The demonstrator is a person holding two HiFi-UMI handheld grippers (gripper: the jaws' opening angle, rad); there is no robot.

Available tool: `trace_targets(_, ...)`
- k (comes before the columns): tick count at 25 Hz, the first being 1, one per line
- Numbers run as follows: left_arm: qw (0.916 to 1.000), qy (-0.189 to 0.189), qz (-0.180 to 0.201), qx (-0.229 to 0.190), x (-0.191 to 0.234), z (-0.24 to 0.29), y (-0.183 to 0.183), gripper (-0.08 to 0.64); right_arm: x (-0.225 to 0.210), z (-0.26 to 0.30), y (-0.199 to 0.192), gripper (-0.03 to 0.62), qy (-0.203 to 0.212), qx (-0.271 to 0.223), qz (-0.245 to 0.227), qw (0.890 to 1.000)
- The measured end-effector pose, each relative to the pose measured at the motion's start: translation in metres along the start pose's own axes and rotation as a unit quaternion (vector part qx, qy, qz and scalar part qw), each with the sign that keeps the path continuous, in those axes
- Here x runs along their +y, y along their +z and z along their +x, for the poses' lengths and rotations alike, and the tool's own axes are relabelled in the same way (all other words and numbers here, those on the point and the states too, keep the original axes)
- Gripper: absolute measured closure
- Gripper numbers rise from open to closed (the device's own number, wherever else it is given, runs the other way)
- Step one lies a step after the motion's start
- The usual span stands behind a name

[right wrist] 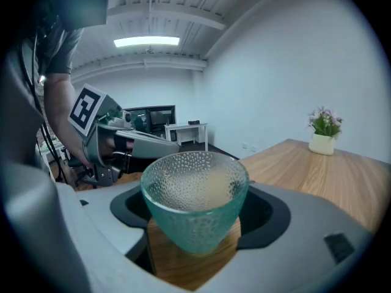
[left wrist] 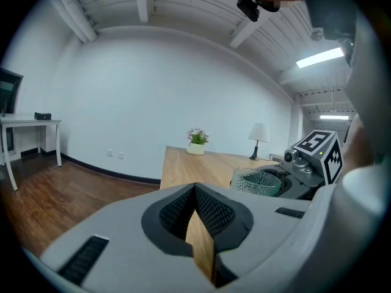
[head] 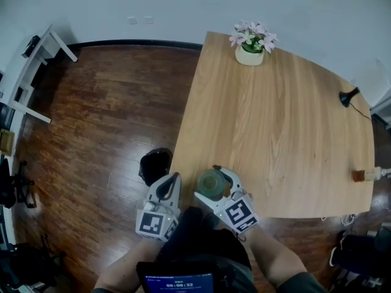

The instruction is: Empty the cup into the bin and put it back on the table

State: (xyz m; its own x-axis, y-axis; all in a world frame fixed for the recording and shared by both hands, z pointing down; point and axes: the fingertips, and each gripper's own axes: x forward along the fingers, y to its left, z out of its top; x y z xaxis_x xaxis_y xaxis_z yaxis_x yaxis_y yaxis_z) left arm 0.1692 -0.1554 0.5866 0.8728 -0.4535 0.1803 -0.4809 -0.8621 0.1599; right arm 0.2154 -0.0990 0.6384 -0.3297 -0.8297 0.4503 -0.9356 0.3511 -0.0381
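A green dimpled glass cup stands upright between the jaws of my right gripper, which is shut on it just over the near edge of the wooden table. In the right gripper view the cup fills the space between the dark pads and looks empty. My left gripper hangs beside it to the left, off the table's corner, its jaws shut on nothing. The black bin sits on the floor just beyond the left gripper. The left gripper view also catches the cup at the right.
A pot of pink flowers stands at the table's far end. A small black lamp and a brown object sit along the right edge. A white desk stands on the wooden floor at far left.
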Motion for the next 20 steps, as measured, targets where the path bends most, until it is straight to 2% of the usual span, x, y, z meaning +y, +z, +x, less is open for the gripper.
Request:
trace_targets(9,0.9992,0.025,-0.031,0.001,0.015,0.0,-0.02,0.558,-0.002,0.002,0.001,0.195,0.002,-0.042,-0.006,0.999)
trace_targets(16,0.9997,0.016,-0.013,-0.014,0.01,0.008,-0.023,0.558,-0.004,0.004,-0.001,0.189,0.0,-0.049,-0.008,0.999)
trace_targets(17,0.9997,0.017,-0.01,-0.016,0.01,0.008,-0.021,0.558,-0.005,0.004,-0.001,0.181,0.0,-0.049,-0.005,0.999)
trace_targets(19,0.9997,0.017,-0.009,-0.017,0.01,0.007,-0.016,0.558,-0.009,0.001,0.002,0.115,-0.002,-0.054,0.004,0.999)
trace_targets(20,0.9997,0.017,-0.007,-0.018,0.01,0.006,-0.012,0.558,-0.011,-0.001,0.005,0.115,-0.005,-0.056,0.006,0.998)
